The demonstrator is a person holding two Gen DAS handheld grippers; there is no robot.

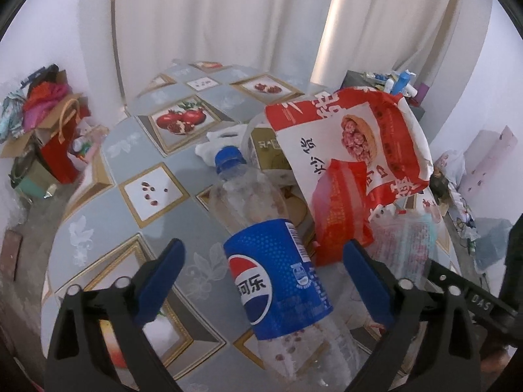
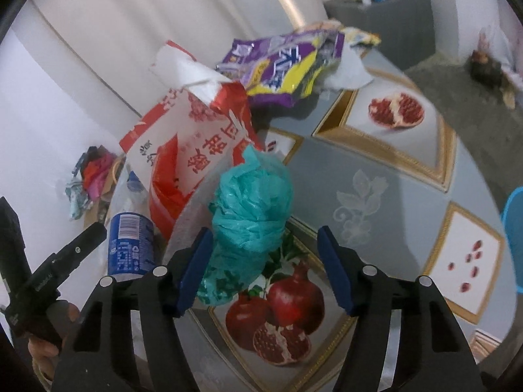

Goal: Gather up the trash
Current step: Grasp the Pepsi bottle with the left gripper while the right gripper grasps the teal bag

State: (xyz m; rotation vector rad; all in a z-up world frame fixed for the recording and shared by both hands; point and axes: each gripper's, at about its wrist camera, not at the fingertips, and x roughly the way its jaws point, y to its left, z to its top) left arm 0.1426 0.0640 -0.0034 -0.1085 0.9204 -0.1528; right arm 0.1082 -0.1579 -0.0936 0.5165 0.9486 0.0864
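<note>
An empty Pepsi bottle point(image 1: 271, 254) with a blue cap lies on the table between the open jaws of my left gripper point(image 1: 261, 274), not clamped. A red and white snack bag point(image 1: 353, 163) leans just right of it. In the right wrist view, my right gripper point(image 2: 264, 261) is open around a crumpled teal plastic bag point(image 2: 251, 215), whose left side touches the left finger. The same red and white bag point(image 2: 193, 150) and the bottle point(image 2: 130, 245) are to the left. A purple and yellow wrapper point(image 2: 287, 65) and a white tissue point(image 2: 349, 72) lie farther back.
The table has a grey cloth with pomegranate pictures point(image 2: 392, 196). A gold box point(image 1: 264, 150) and crumpled white paper point(image 1: 215, 143) sit behind the bottle. Boxes and bags point(image 1: 49, 124) are piled on the floor at left. A blue bin's rim point(image 2: 513, 228) is at right.
</note>
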